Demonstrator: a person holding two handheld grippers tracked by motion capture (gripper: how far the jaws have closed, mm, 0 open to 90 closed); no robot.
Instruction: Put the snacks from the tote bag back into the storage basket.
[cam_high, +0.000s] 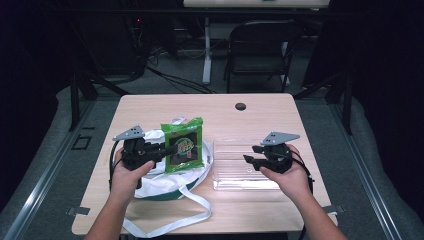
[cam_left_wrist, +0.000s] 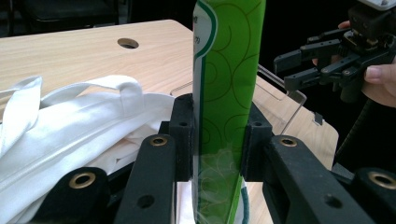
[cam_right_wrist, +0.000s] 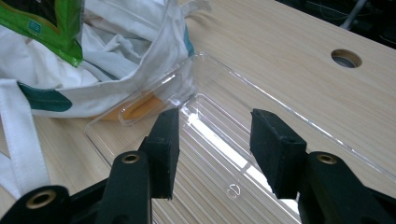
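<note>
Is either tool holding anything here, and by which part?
The left tool is shut on the green snack packet, pinching it across its lower edge. The right tool is open over the clear tray, holding nothing.

We were in a lab or studio set up for recording: black curtains (cam_high: 30, 75) closed off both sides, cables (cam_high: 175, 80) ran over the grey carpet (cam_high: 360, 150), a folding chair (cam_high: 260, 50) stood behind the pale wooden surface (cam_high: 260, 115), with another desk (cam_high: 255, 3) beyond.
</note>
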